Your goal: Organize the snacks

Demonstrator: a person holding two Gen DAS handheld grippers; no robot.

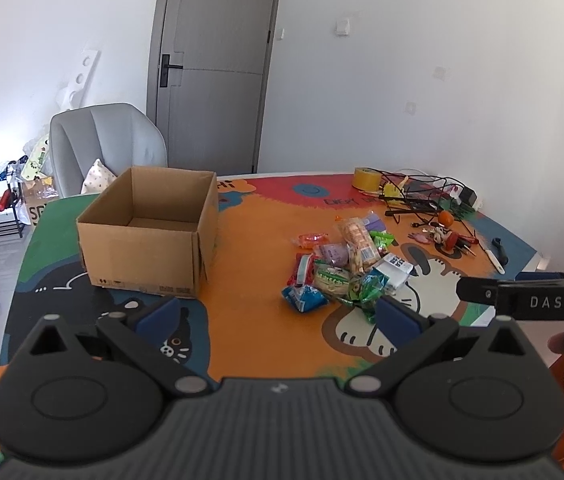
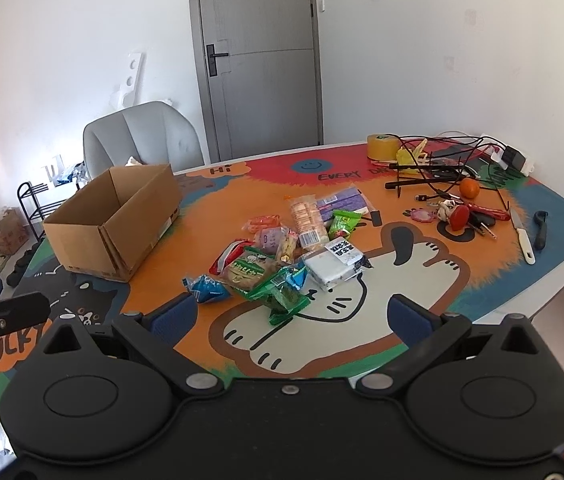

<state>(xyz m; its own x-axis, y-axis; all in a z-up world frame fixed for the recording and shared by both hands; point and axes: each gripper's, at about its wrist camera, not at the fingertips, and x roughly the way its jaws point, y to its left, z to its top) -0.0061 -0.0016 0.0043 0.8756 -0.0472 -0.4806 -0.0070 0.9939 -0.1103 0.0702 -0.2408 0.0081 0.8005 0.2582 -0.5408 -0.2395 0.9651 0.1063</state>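
Snacks [image 2: 282, 248] are lying in a loose pile near the middle of the table [image 2: 402, 352], on its cartoon-printed cover. Left of the pile, a cardboard box [image 1: 150, 236] is standing open-topped with nothing visible inside. The left gripper [image 1: 278, 316] is hovering above the table's near edge, its blue pads spread wide apart and holding nothing. The right gripper [image 2: 290, 316] is likewise hanging over the near edge, pads parted and gripping nothing, just short of a green packet [image 2: 282, 300]. Cables, a roll of yellow tape [image 2: 382, 146] and an orange [image 2: 469, 189] are sitting at the far right corner.
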